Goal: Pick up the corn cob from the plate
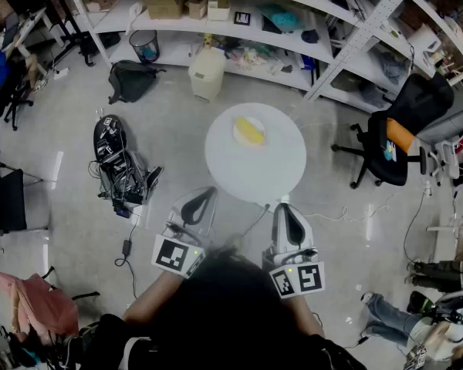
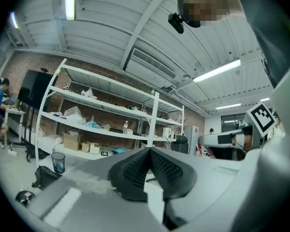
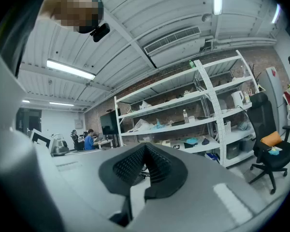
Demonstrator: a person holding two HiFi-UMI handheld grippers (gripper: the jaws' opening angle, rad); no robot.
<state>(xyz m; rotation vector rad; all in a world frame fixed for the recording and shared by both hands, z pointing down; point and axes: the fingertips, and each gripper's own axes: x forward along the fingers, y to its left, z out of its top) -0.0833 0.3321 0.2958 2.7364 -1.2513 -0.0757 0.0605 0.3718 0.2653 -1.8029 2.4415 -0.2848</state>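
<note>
The yellow corn cob [image 1: 249, 131] lies on a small white plate [image 1: 239, 122] at the far side of a round white table [image 1: 272, 168]. Both grippers are held level near the table's front edge, well short of the plate. In the head view my left gripper [image 1: 207, 195] sits at the table's lower left and my right gripper [image 1: 284, 208] at its lower right. The left gripper's [image 2: 149, 151] black ribbed pads [image 2: 133, 170] meet at the tip with nothing between them. My right gripper [image 3: 145, 147] is likewise shut and empty. Neither gripper view shows the cob.
White shelving [image 1: 239, 21] with boxes runs along the back. A white bin [image 1: 207, 72] and a black bag [image 1: 131, 80] stand on the floor before it. A black office chair [image 1: 401, 139] is right of the table, a heap of cables and gear [image 1: 117, 160] left.
</note>
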